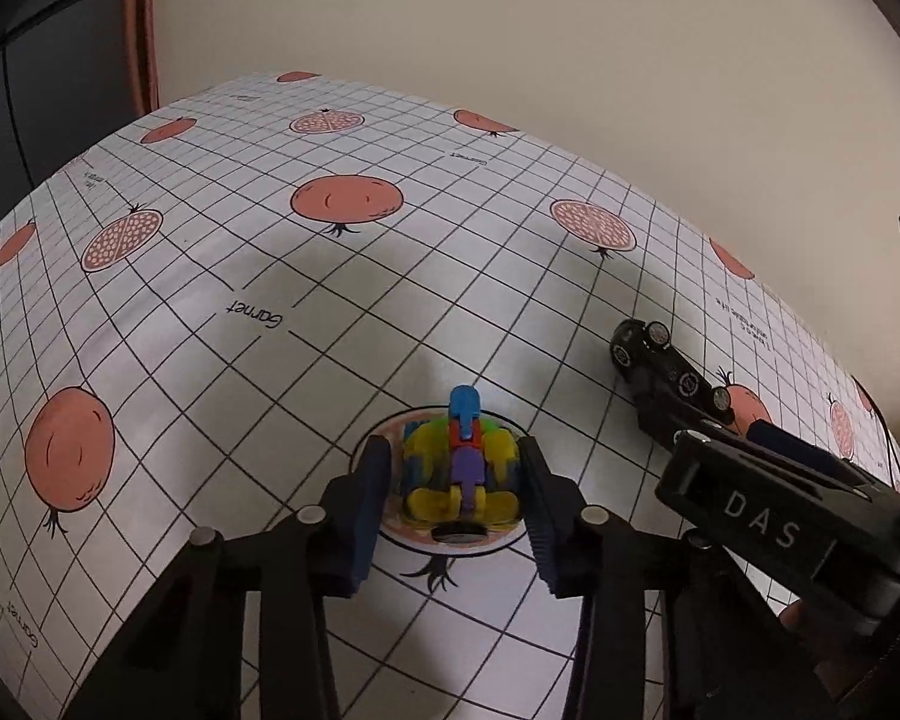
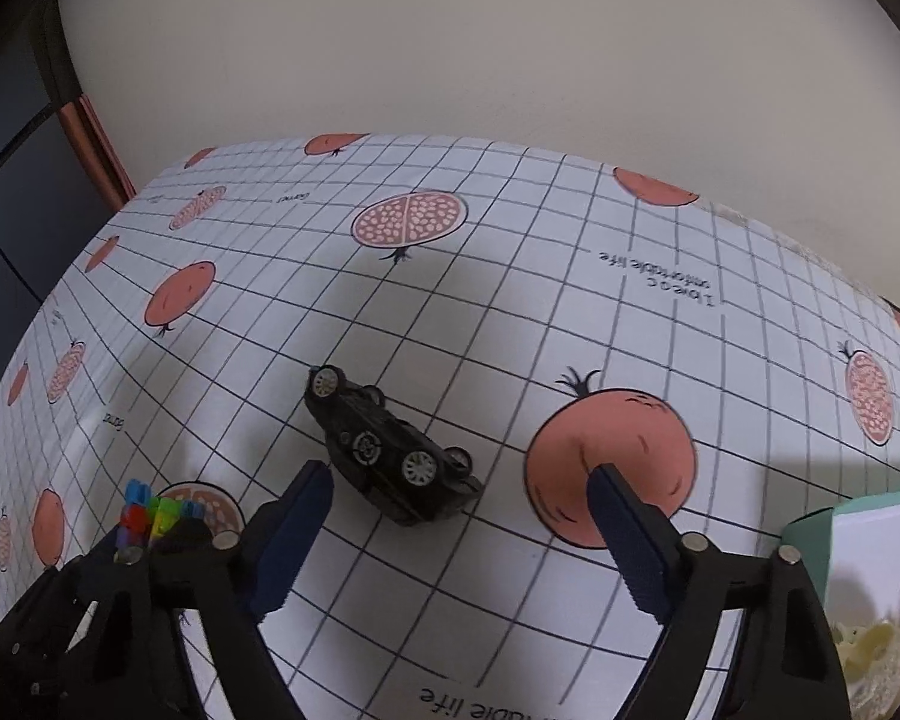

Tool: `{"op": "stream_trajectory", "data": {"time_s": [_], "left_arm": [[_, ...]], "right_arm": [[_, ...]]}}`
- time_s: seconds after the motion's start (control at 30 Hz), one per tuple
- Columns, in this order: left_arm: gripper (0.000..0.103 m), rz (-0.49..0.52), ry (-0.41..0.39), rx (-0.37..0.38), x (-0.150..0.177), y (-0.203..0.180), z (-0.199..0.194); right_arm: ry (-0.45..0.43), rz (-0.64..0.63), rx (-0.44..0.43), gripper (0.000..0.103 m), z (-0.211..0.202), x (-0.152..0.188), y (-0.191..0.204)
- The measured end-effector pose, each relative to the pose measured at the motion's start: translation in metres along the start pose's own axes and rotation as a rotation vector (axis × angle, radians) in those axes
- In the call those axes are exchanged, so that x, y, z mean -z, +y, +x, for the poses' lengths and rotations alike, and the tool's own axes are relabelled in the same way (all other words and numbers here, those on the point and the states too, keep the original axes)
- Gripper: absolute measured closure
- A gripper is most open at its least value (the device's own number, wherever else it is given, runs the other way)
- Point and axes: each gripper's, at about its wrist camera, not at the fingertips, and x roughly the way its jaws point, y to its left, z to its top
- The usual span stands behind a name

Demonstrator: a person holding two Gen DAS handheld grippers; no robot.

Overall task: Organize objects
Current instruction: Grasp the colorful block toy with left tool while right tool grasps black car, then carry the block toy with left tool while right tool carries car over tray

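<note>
2 tools over a gridded worktop, a block toy in 1 and a toy car lying loose.

Left wrist view: the left tool pinches a multicoloured block toy between its 2 fingers, low at 6 o'clock over a pomegranate print on the worktop; a black toy car lies flipped, wheels up, at 3 o'clock, with the right tool's black body just beside it at 4 o'clock. Right wrist view: the right tool is spread wide, holding nothing, fingers either side of the car, which lies near the centre, nearer the left finger; whether they touch I cannot tell. The block toy shows at 8 o'clock.
</note>
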Motion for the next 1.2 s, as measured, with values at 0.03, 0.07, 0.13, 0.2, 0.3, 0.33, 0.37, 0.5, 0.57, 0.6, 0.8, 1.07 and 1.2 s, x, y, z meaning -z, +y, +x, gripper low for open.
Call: {"op": "stream_trajectory", "data": {"time_s": [0.03,0.07,0.13,0.2,0.3,0.33,0.37,0.5,0.57,0.6,0.8,1.07,1.2], "left_arm": [[0.062,-0.001,0.0,-0.001,0.0,0.0,0.0],[0.063,-0.004,0.0,-0.002,0.0,0.001,-0.001],[0.064,-0.007,0.0,-0.002,-0.001,0.001,-0.001],[0.064,-0.012,0.002,0.003,-0.001,0.002,-0.001],[0.064,-0.014,0.001,0.009,-0.001,0.003,-0.001],[0.064,-0.016,0.002,0.011,-0.001,0.003,-0.001],[0.064,-0.02,0.002,0.014,-0.001,0.004,-0.001],[0.064,-0.026,0.003,0.02,-0.001,0.005,-0.002],[0.064,-0.03,0.002,0.021,-0.001,0.005,-0.002],[0.064,-0.031,0.003,0.022,-0.001,0.006,-0.002],[0.064,-0.041,0.005,0.032,-0.002,0.007,-0.002],[0.065,-0.04,0.012,0.047,-0.001,0.008,-0.003],[0.065,-0.037,0.023,0.05,0.002,0.008,-0.006]], "right_arm": [[0.001,-0.003,0.002,0.019,0.001,0.0,0.002],[0.001,-0.01,0.005,0.022,0.001,-0.001,0.004],[0.005,-0.013,0.002,0.024,0.001,-0.001,0.006],[0.006,-0.016,0.002,0.031,0.001,-0.002,0.009],[0.011,-0.033,0.01,0.047,0.001,-0.003,0.015],[0.017,-0.038,0.009,0.049,0.002,-0.003,0.017],[0.017,-0.044,0.016,0.051,0.001,-0.003,0.018],[0.015,-0.053,0.027,0.072,0.0,-0.001,0.019],[0.021,-0.055,0.024,0.073,-0.001,-0.001,0.019],[0.023,-0.056,0.023,0.073,-0.001,-0.001,0.019],[0.023,-0.049,0.019,0.074,-0.004,0.003,0.016],[0.008,-0.046,0.015,0.074,-0.023,0.015,0.013],[0.003,-0.043,0.016,0.074,-0.034,0.025,0.01]]}}
